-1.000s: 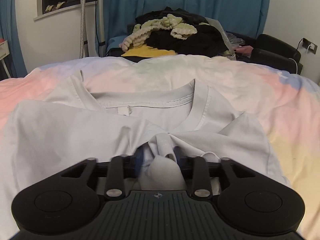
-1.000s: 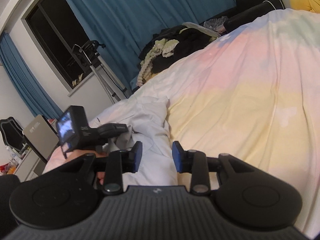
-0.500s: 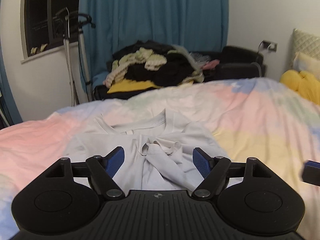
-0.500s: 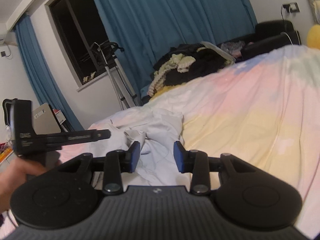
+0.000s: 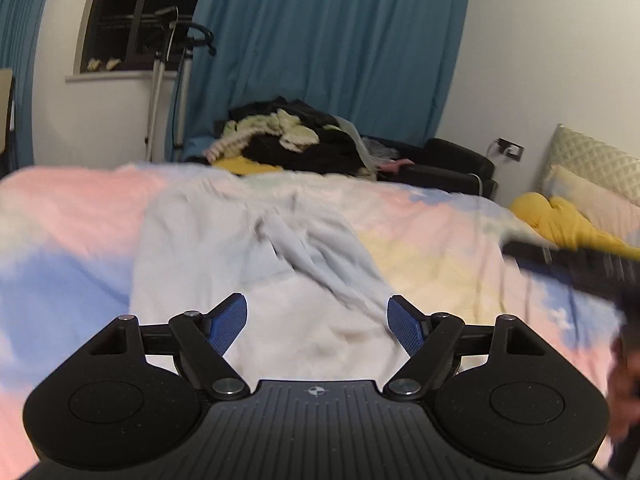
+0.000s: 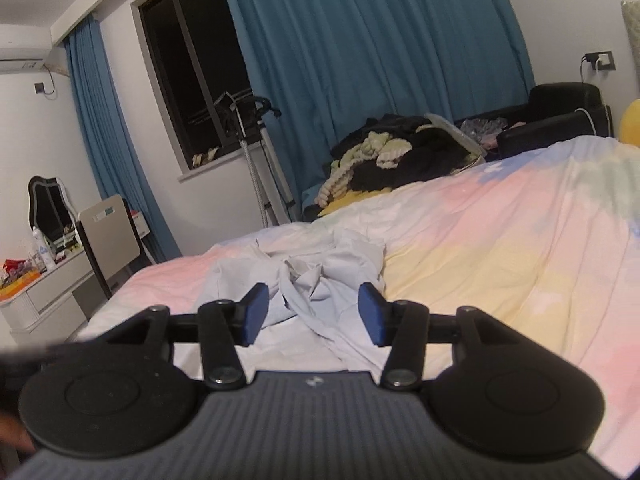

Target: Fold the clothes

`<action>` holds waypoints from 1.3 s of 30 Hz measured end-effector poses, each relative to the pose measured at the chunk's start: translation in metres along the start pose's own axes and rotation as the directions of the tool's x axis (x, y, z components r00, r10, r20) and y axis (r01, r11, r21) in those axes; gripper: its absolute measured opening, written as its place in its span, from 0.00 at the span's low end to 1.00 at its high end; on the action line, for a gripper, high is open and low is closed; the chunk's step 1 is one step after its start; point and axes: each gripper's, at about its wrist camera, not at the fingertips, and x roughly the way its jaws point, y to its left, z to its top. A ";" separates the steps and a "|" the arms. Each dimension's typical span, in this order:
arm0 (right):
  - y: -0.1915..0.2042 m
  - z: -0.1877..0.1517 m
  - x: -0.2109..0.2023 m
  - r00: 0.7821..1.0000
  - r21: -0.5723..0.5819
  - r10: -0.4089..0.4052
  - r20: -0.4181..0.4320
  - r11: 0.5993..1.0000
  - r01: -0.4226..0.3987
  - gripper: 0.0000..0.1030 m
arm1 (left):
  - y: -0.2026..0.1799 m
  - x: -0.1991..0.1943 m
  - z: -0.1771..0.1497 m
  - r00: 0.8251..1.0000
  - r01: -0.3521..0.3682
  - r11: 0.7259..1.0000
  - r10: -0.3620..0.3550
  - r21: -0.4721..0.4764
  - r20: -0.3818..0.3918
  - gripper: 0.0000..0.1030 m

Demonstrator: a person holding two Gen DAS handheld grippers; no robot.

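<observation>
The bed [image 6: 500, 248], under a pastel pink, yellow and blue cover, fills both views, and a pale grey T-shirt [image 6: 320, 276] lies crumpled on it, sleeves drawn in over the chest. The left gripper [image 5: 316, 326] is held above the shirt's lower part, tipped down a little, jaws spread wide after just opening, nothing between them. The right gripper [image 6: 313, 314] hovers beside it, near level, its jaws partly apart and just widening, also empty; the shirt lies beyond and below both pairs of jaws, touching neither. The left wrist view alone shows a yellow pillow [image 5: 560, 220] at the bed's head and a blurred dark shape, probably the right gripper's body. Only the right wrist view shows the dressing table [image 6: 44, 284] by the window [image 6: 192, 64].
</observation>
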 end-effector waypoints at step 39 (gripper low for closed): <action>-0.074 0.002 0.031 0.994 0.226 -0.112 0.000 0.968 0.109 0.63 | -0.023 0.098 -0.026 0.925 0.215 0.914 -0.303 -0.344 -0.228 0.05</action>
